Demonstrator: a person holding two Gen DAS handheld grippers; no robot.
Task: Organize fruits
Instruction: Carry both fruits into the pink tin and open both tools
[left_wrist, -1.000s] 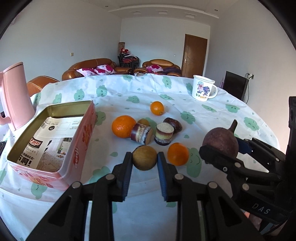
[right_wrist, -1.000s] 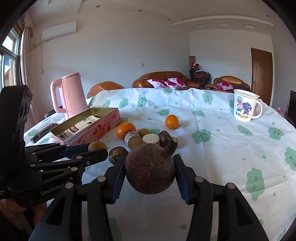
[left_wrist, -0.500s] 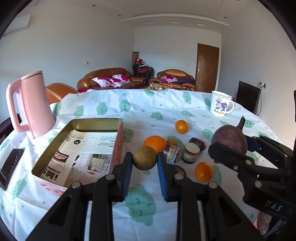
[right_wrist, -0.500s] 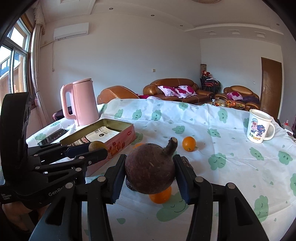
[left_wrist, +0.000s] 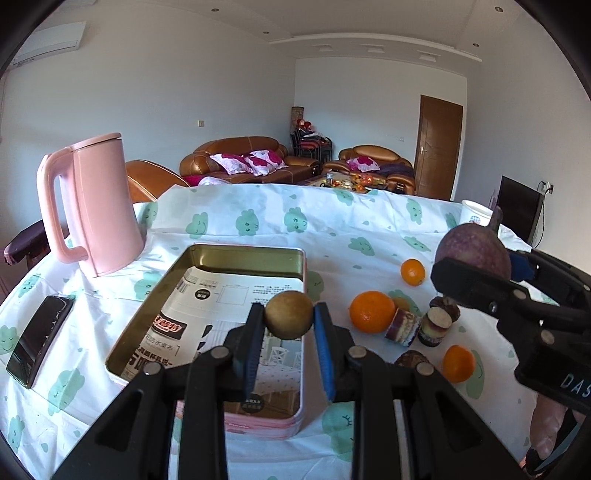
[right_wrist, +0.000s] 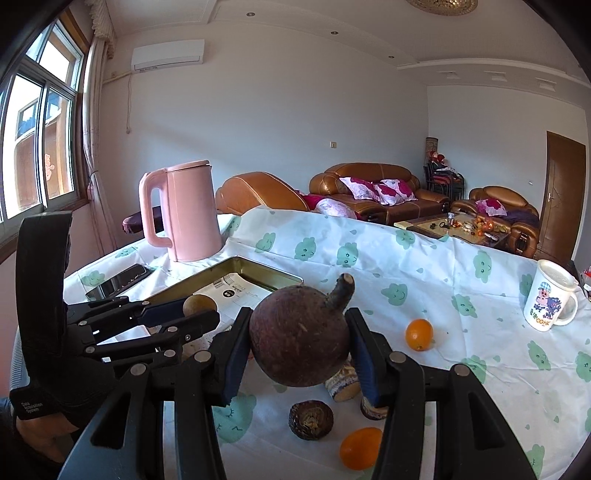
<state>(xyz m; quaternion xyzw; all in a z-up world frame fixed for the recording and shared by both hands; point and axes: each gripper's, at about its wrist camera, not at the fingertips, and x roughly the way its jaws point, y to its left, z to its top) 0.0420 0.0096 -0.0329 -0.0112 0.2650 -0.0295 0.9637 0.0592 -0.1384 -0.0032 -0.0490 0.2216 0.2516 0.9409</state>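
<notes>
Living-rm table w/ cloud-print cloth (left_wrist: 258, 225). L gripper (left_wrist: 289, 320) clamped on small tan-brown round fruit (left_wrist: 289, 314), held above the open tin (left_wrist: 243, 254). R gripper (right_wrist: 300, 341) clamped on dark purple stemmed fruit (right_wrist: 300, 336), held over loose oranges (left_wrist: 372, 311) + cut pieces on cloth.
</notes>
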